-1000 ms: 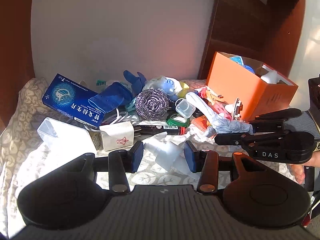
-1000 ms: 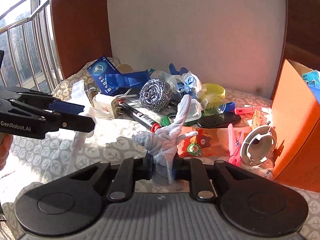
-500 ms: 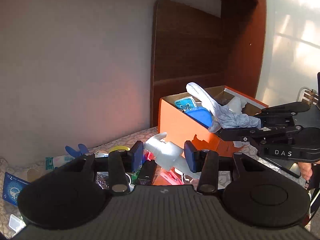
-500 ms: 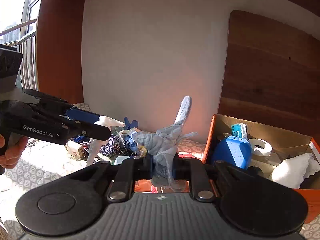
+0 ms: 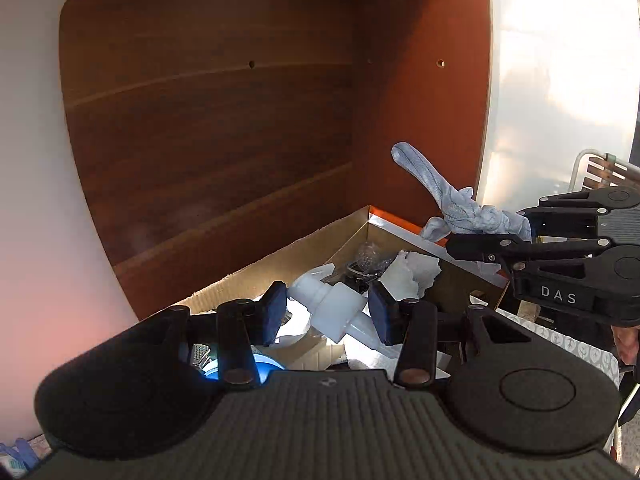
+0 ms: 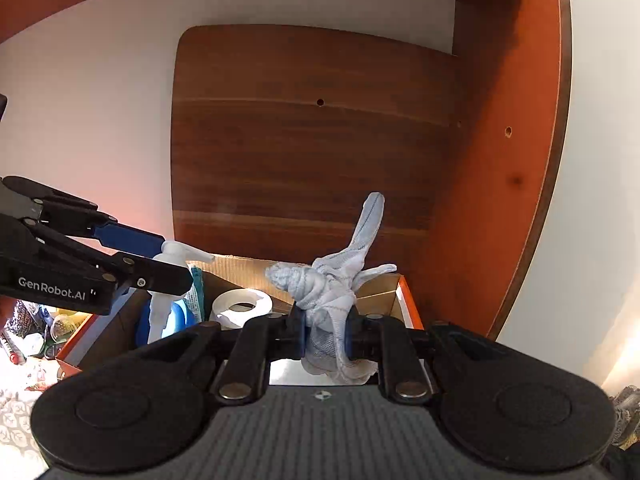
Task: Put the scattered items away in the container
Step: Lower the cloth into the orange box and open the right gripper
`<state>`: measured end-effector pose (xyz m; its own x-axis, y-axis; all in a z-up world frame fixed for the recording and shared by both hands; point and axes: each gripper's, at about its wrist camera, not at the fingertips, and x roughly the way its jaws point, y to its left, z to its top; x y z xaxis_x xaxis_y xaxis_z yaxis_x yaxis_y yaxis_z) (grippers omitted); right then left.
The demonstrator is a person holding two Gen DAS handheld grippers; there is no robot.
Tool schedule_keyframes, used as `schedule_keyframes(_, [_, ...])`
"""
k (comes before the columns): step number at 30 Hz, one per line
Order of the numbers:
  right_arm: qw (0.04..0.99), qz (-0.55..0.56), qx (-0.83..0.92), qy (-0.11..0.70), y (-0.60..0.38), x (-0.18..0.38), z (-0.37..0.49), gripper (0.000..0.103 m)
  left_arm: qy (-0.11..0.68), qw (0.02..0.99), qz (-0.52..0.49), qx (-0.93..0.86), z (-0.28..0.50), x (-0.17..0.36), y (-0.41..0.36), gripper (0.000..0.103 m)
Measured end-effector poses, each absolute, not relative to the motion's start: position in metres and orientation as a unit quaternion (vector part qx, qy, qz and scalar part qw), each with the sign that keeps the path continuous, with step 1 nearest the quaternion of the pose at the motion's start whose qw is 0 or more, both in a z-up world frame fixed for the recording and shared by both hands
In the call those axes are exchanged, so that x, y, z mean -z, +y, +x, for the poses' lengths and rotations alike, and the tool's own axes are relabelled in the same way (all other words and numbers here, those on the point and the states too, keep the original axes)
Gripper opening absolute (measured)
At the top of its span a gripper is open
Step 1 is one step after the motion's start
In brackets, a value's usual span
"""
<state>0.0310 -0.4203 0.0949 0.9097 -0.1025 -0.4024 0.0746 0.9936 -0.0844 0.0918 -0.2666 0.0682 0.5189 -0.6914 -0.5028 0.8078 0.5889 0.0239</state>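
Note:
My left gripper [image 5: 327, 312] is shut on a white plastic pump head [image 5: 336, 306] and hangs over the open orange cardboard box [image 5: 304, 248]. My right gripper [image 6: 326, 330] is shut on a crumpled pale grey knitted glove [image 6: 332, 284], one finger sticking up, above the box's far right corner [image 6: 408, 300]. Each wrist view also shows the other gripper from the side: the right gripper [image 5: 484, 228] with the glove [image 5: 452, 204], and the left gripper [image 6: 176, 260] with the pump head [image 6: 170, 254]. A fingertip of the person's hand shows behind each.
Inside the box lie a white tape roll [image 6: 242, 304], a blue round object [image 6: 176, 320] and crumpled white tissue [image 5: 412, 272]. A dark wooden panel [image 6: 312, 140] stands just behind the box. Scattered small items [image 6: 24, 340] lie on the leaf-patterned cloth to the left.
Both grippers have swung away from the pile on the cloth and risen to above the orange box, the left carrying the pump head, the right carrying the glove. Neither grip has changed.

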Motion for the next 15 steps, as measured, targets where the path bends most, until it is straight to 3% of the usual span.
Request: schedule_keyframes(15, [0.955, -0.013, 0.032, 0.295, -0.458, -0.050, 0.089, 0.015, 0.299, 0.870, 0.148, 0.364, 0.131, -0.027, -0.321, 0.044])
